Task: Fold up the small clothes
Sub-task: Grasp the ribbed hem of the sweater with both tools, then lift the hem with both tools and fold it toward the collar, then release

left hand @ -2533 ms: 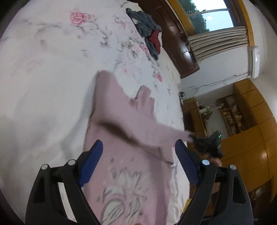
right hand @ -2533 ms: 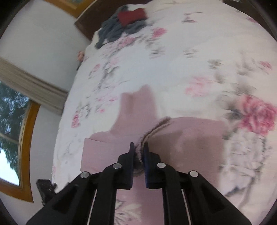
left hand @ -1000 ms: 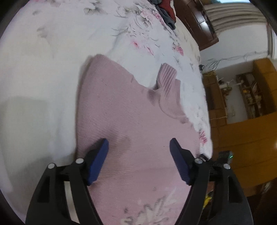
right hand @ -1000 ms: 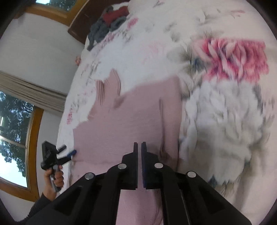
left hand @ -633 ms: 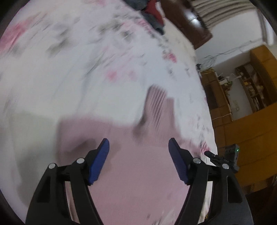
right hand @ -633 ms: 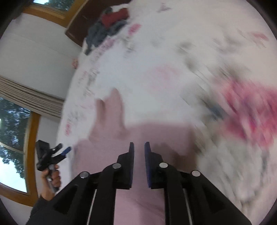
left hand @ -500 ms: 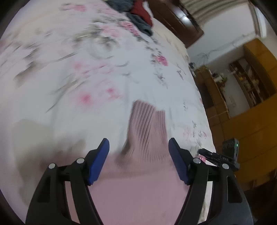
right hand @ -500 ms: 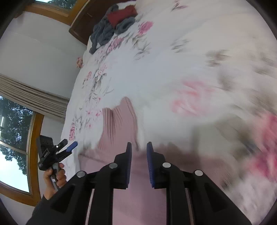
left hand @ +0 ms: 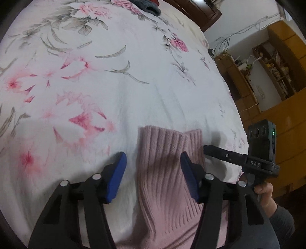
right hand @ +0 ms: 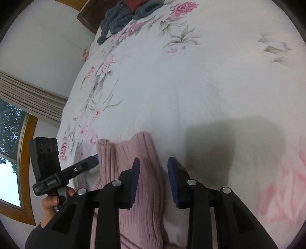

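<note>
Pink ribbed knit, the collar end of a small sweater (left hand: 168, 159), lies flat on a flowered bedspread (left hand: 95, 76) in the left wrist view, at about 6 o'clock. The left gripper (left hand: 152, 172) hangs just above it, tilted down and released, its blue pads (left hand: 116, 176) spread to either side of the ribbing and holding nothing; likely it is lining up on the collar for a fold. At 4 o'clock a hand (left hand: 264, 193) holds the other tool level, pointing in at the collar's right edge.

In the right wrist view the same sweater (right hand: 133, 172) sits at 6 to 7 o'clock. The right gripper (right hand: 153, 180) is released too (a narrower gap), poised over the collar's right edge, grasping nothing. At 8 o'clock a hand (right hand: 51, 205) holds the left tool. A grey and red clothes pile (right hand: 126, 13) lies well apart at 12 o'clock.
</note>
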Demonstrator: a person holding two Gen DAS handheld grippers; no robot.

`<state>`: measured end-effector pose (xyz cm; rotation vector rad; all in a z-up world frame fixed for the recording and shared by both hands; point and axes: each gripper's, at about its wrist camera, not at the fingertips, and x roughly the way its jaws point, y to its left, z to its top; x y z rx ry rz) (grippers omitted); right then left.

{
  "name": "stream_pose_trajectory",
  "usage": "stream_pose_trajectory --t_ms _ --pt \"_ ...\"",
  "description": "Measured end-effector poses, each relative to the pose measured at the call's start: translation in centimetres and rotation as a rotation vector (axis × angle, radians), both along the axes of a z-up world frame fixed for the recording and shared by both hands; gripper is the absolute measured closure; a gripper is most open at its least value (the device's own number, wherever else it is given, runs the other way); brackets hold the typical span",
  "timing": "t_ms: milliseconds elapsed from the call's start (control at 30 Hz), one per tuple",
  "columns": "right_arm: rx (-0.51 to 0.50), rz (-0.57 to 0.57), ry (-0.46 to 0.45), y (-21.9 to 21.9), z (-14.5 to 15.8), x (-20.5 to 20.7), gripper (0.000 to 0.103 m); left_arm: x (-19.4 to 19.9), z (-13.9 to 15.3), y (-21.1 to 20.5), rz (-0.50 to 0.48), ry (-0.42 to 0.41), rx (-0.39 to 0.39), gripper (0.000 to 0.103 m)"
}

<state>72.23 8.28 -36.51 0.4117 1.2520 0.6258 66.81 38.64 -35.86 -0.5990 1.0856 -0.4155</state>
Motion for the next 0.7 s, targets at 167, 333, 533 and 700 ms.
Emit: stream_pose_trajectory --t_ms 167,333,533,700 --pt "-0.016 0.033 -0.002 0.9 -0.4 0.3 0.073 0.2 -0.1 -0.1 0.003 -0.018 -0.009 0.089" --pt "-0.041 0.013 -0.055 0.4 0.5 -0.5 0.093 -1.0 1.6 0.0 0.022 -0.068 0.0 0.099" --pt "0.025 0.0 -0.128 -1.7 5.0 -3.4 0.093 -4.8 7.5 0.7 0.016 -0.18 -0.028 0.1" --pt "0.044 0.026 -0.201 -2.4 9.9 -7.1 0.093 -9.5 12.2 0.4 -0.022 -0.233 -0.027 0.1"
